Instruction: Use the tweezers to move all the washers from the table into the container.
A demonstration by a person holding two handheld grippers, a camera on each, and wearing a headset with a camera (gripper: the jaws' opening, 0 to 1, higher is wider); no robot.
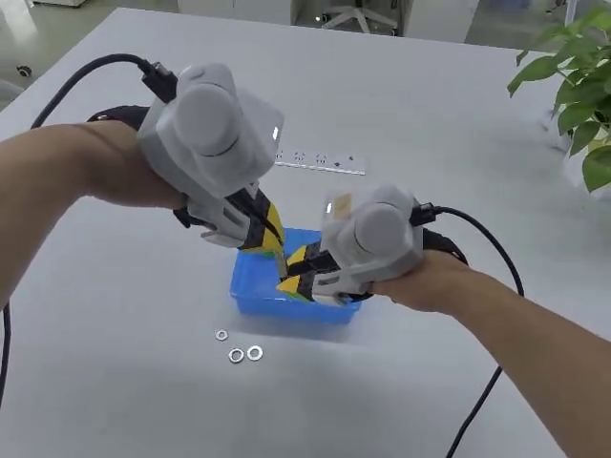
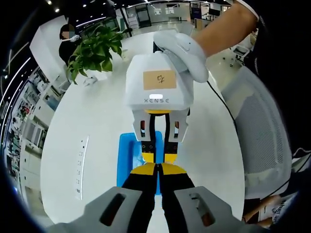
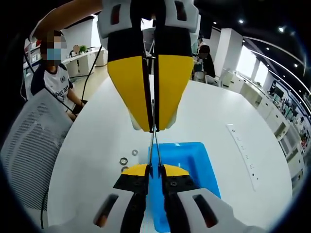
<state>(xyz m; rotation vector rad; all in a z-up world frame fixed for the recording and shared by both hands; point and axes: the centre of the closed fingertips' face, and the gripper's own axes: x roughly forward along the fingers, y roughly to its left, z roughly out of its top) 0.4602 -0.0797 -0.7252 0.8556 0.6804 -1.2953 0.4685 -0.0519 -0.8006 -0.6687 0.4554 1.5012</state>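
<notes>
Three metal washers (image 1: 237, 354) lie on the white table just in front of a blue container (image 1: 250, 291). Both grippers hover over the container with their yellow jaw tips nearly meeting. My left gripper (image 1: 272, 246) comes down from the upper left. My right gripper (image 1: 291, 277) reaches in from the right. In the right gripper view thin metal tweezers (image 3: 152, 141) run from my right gripper (image 3: 149, 170) up into the left gripper (image 3: 153, 127). Both are shut on them. The washers (image 3: 123, 160) sit left of the container (image 3: 194, 160).
A white power strip (image 1: 320, 162) lies on the table behind the grippers. A potted plant (image 1: 573, 86) stands at the far right edge. Cables trail from both grippers. In the right gripper view, people sit at desks beyond the table.
</notes>
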